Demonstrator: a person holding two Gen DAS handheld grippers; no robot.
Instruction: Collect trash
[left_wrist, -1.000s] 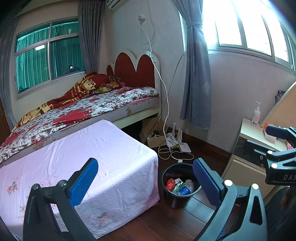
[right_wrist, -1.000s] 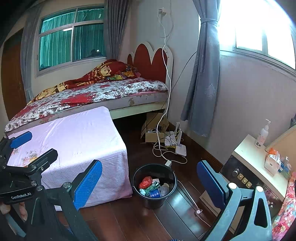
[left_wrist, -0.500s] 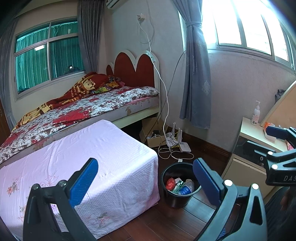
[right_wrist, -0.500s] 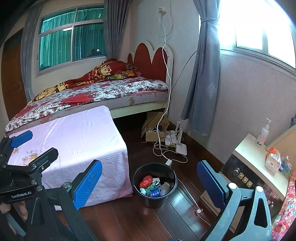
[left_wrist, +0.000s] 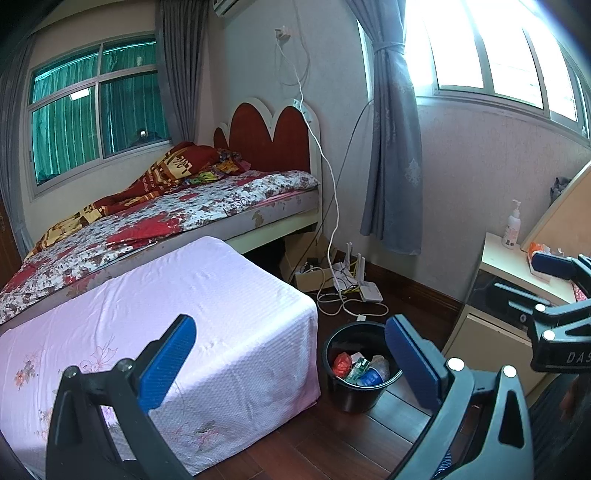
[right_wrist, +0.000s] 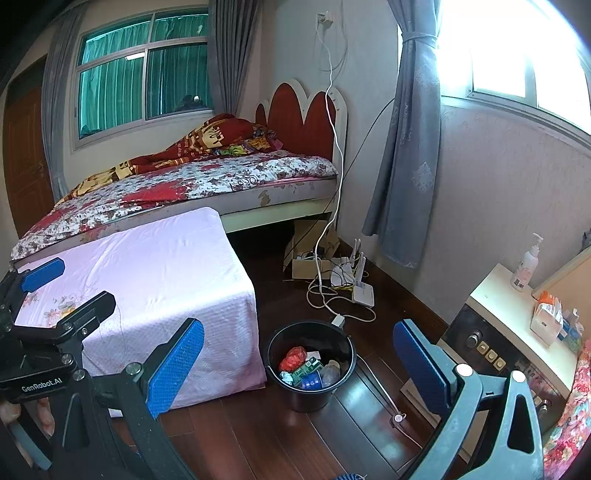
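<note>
left gripper (left_wrist: 290, 356) jaws are spread wide, nothing held btwn the blue pads (left_wrist: 166, 363). right gripper (right_wrist: 299, 363) jaws are likewise spread, empty. both are held high above the floor, well apart from any object.

the black bin (right_wrist: 275, 356) is seen on the wood floor (right_wrist: 258, 435), just beside the corner of the pink-covered block (right_wrist: 166, 266). trash (right_wrist: 308, 367) is already inside it: a red wrapper, a green pack, a blue cup, a clear bottle. no loose trash can be made out on the floor, so the step is judged to be approach/pickup of the bin. the rim is prob best taken w/ one gripper, pads lowered over the wall on its open right side and closed firmly, bin kept upright so nothing spills.

edges: pink block's drape to the bin's left; white cable (right_wrist: 332, 314) and plug lie just behind it, w/ a router (right_wrist: 362, 293) further back; cabinet (right_wrist: 491, 332) to the right. open floor is found in front and front-right, so the descent is better made from there.
</note>
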